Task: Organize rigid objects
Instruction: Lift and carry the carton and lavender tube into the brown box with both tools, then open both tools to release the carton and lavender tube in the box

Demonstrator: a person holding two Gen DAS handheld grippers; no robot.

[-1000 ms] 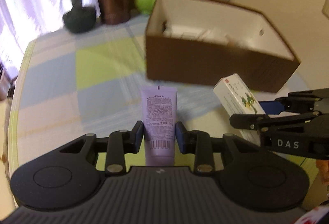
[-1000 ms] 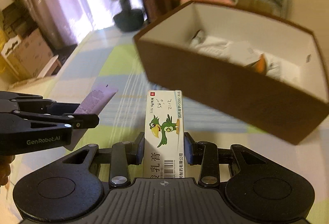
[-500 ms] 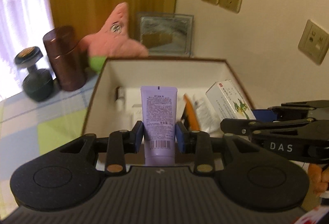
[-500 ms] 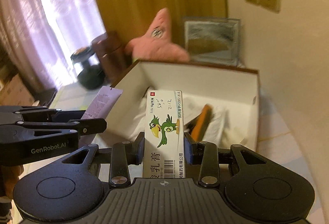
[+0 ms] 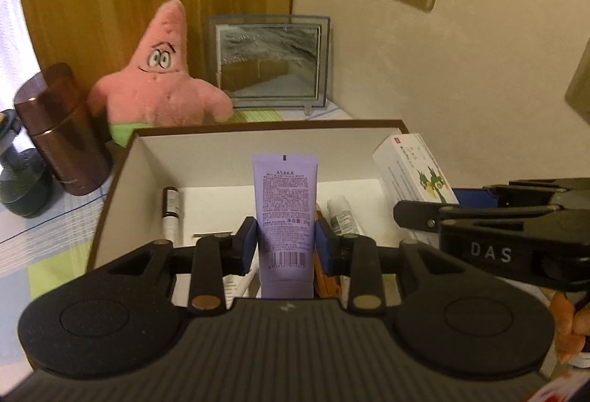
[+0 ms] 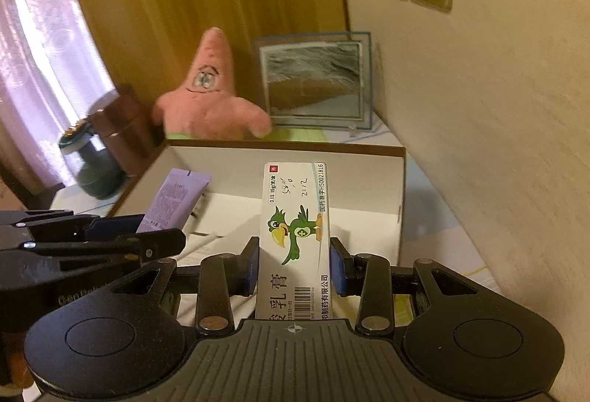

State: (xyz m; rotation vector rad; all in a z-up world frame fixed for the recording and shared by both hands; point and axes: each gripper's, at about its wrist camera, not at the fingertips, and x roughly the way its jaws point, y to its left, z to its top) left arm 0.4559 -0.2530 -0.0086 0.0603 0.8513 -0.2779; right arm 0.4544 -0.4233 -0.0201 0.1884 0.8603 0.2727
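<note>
1. Gripping a purple tube, the left gripper has its blue pads pressed against both sides, and the tube stands upright between them, barcode end nearest the camera.
2. The right gripper is clamped on a white carton with a green bird printed on it, also upright between its pads.
3. Both items hang over the open brown box, which is white inside.
4. Down in the box lie a small dark-capped bottle, a white tube and something orange, mostly hidden behind the purple tube.
5. From the right wrist view, the left gripper sits just to the left, its tube poking up over the box's left wall.
6. Behind the box: a pink starfish plush, a framed picture against the wall, a brown canister and a dark dumbbell on the checked tablecloth.
</note>
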